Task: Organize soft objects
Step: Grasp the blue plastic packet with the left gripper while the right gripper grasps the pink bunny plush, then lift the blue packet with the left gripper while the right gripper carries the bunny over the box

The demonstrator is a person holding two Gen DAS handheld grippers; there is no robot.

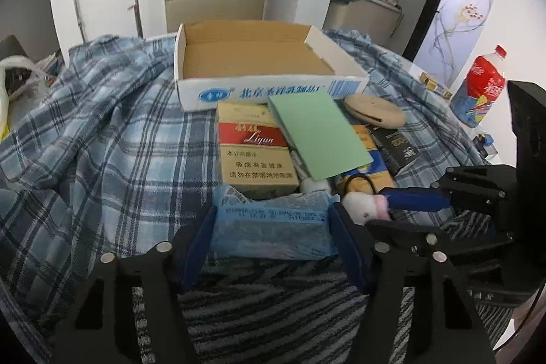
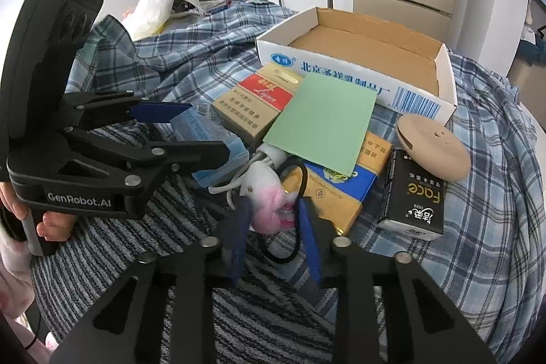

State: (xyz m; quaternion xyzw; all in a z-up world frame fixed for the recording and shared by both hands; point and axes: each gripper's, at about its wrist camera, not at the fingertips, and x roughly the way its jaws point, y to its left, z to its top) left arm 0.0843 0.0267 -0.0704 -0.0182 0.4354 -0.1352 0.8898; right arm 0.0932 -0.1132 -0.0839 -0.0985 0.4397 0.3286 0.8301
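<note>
From my left wrist, my left claw [image 1: 273, 227] has its blue pads pinching a soft blue plastic-wrapped pack [image 1: 273, 224], crinkly, with a line of small print across its top edge. It lies on a grey striped knit cloth [image 1: 273, 306] spread over a blue plaid blanket [image 1: 102, 125]. Just beyond the pack sits a stiff gold-and-red carton [image 1: 254, 149] lettered "Liqun", and a flat matte green card [image 1: 317, 135] leans across it. Behind those stands a shallow white cardboard tray [image 1: 266, 91] with a bare brown inside and blue Chinese print on its front wall. A smooth tan oval disc [image 1: 373, 110] lies to the right of the card, and a red-labelled plastic bottle [image 1: 477, 87] stands farther right. To the right of the pack is a small fluffy white-and-pink plush [image 1: 367, 203] — my right claw [image 1: 406, 198] reaches in at it. From my right wrist, my right claw [image 2: 276, 224] is nearly pressed together, its blue pads squeezing the pink end of that plush [image 2: 269, 197], whose black elastic loop [image 2: 297, 214] curls round it; the plush rests at the edge of the striped cloth [image 2: 266, 312], against a glossy blue-and-gold carton [image 2: 341, 190]. A black box [image 2: 414, 197] marked "Face" lies beside the tan disc [image 2: 433, 149]. My left claw [image 2: 201, 132] is at the left on the blue pack [image 2: 204, 128] — its black body reads "GenRobot.AI", held by my hand [image 2: 51, 222].
</note>
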